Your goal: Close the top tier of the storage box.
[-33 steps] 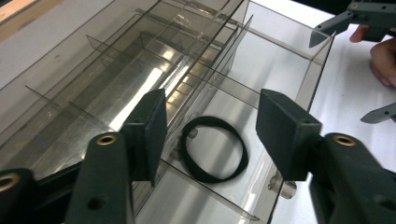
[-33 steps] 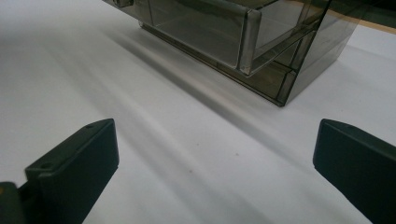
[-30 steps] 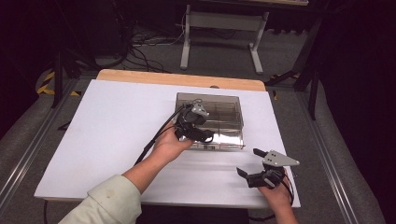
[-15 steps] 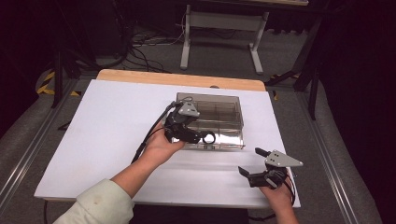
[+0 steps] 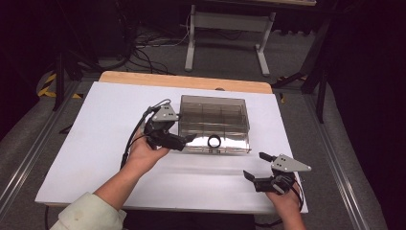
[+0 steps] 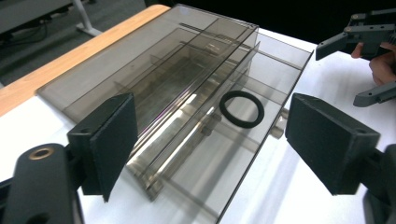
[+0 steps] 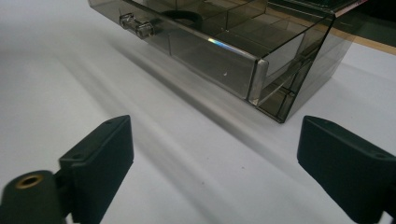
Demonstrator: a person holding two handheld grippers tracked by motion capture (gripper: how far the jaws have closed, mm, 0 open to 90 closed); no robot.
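Box: smoky clear box point(image 5: 214, 123) mid-worktop point(image 5: 95, 143), its drawer point(image 5: 225, 143) pulled out toward the person.
Ring: black ring point(image 5: 214, 141) lies flat in the open drawer, near the front wall; in the right tongs view only its top arc shows behind the drawer front.
Left tongs: left tongs point(image 5: 184, 140) at the box's left front corner, jaws spread wide and just been opening, nothing between them; in their own view the ring point(image 6: 242, 108) sits beyond the gap, untouched.
Right tongs: right tongs point(image 5: 256, 166) low at the near right of the worktop, well apart from the box; jaws apart though just been closing a little, nothing between them.
Hard to read: dividers inside the box blur through tinted walls; which compartments they form I can't tell.
Cut off: drawer knob point(image 7: 136, 25) small and glary; box's far end runs out of the right tongs view.
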